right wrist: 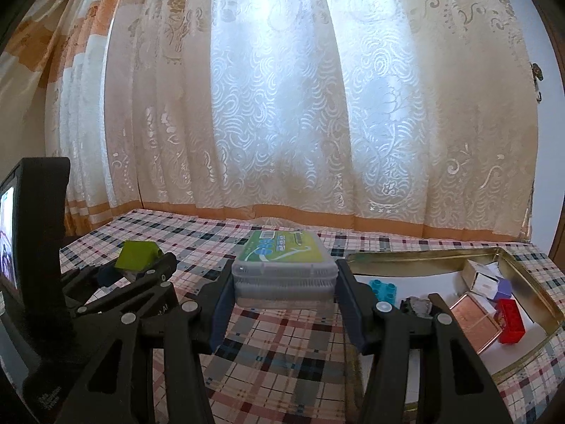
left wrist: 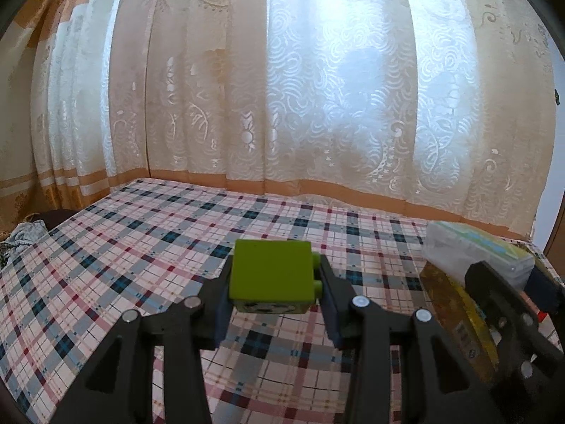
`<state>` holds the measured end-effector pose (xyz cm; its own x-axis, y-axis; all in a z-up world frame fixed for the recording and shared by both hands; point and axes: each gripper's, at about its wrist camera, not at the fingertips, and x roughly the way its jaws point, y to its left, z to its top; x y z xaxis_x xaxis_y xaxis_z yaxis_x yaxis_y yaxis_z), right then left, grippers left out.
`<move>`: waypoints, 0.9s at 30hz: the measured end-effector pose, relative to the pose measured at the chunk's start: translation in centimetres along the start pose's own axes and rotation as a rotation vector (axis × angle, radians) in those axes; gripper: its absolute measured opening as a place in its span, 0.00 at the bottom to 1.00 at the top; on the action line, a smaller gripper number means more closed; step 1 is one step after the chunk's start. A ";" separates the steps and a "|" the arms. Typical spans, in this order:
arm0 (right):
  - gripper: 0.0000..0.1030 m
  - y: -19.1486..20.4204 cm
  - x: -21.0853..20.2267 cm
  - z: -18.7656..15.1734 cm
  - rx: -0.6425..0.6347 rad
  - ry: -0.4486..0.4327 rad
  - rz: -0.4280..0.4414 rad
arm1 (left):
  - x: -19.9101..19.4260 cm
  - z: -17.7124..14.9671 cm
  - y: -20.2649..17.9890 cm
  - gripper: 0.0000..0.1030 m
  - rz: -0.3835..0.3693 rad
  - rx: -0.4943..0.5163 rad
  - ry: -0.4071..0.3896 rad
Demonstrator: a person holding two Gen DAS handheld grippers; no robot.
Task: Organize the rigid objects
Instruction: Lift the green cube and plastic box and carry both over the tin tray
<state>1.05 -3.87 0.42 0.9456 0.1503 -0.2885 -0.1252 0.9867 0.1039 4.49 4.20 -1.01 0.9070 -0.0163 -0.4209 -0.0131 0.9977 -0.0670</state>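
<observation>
- Gold-coloured tin (right wrist: 416, 259) sits open at the lower right of the right wrist view, and it is already part-filled: a blue brick (right wrist: 383, 291), a red brick (right wrist: 508, 321), a copper-toned flat case (right wrist: 475, 323), a small purple piece (right wrist: 503, 288) and some small boxes (right wrist: 478, 277) lie inside.
- So the sorting looks well under way, with at least two items not yet in: both are up in the air right now, one in each hand.
- Left gripper (left wrist: 273, 282), centre of the left wrist view: its fingers (left wrist: 332, 284) are partly closed and clamped on a green block (left wrist: 272, 272), pads pressing both sides, block clear of the plaid worktop (left wrist: 123, 247).
- Right gripper (right wrist: 284, 282), centre of the right wrist view: fingers (right wrist: 348, 289) partly closed on a clear plastic case (right wrist: 282, 268) with a green printed label, held level above the cloth.
- That case hangs just left of the tin's near corner; the green block rides further left, at the mid-left of the right wrist view.
- My read: both need carrying right and lowering into the tin's free white floor at its left end, which looks tight for the case.
- No other loose items show on the worktop, though the near edge is hidden by the grippers.
</observation>
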 end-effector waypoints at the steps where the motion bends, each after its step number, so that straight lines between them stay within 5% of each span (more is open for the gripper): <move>1: 0.55 -0.1 -0.2 0.0 -0.001 -0.002 -0.001 | 0.0 -0.1 -0.1 0.41 -0.004 -0.001 0.003; 27: 0.55 -5.1 -3.7 -0.2 0.016 -0.067 -0.068 | -2.4 0.0 -6.0 0.41 -0.079 0.023 -0.022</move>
<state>-1.88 -9.47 0.72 0.9697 0.0784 -0.2314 -0.0559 0.9932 0.1021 2.45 -1.78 0.42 0.9140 -0.0937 -0.3948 0.0683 0.9946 -0.0779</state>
